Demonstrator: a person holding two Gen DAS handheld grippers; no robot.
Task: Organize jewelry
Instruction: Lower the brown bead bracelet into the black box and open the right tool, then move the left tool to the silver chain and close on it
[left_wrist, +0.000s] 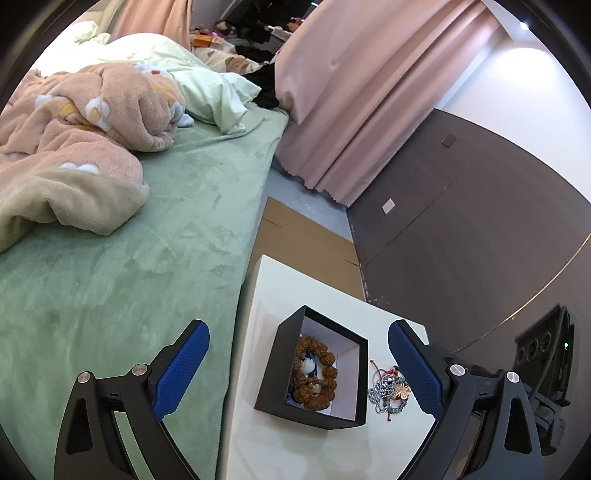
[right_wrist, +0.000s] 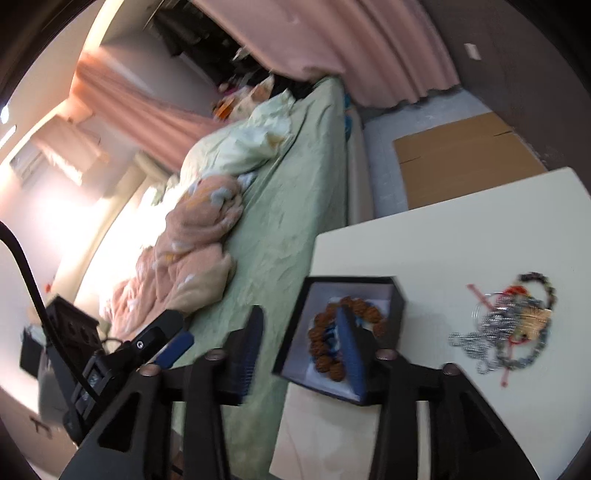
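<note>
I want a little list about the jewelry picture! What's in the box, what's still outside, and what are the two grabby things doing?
surface: white table beside a bed with a green sheet
box: black box, open, on the table
in the box: brown bead bracelet with some blue and white pieces
outside the box: tangled jewelry pile of silver chains, red cord and a gold piece, on the table beside the box
left gripper: jaws open, holding nothing
right gripper: jaws open, holding nothing, over the box's edge
</note>
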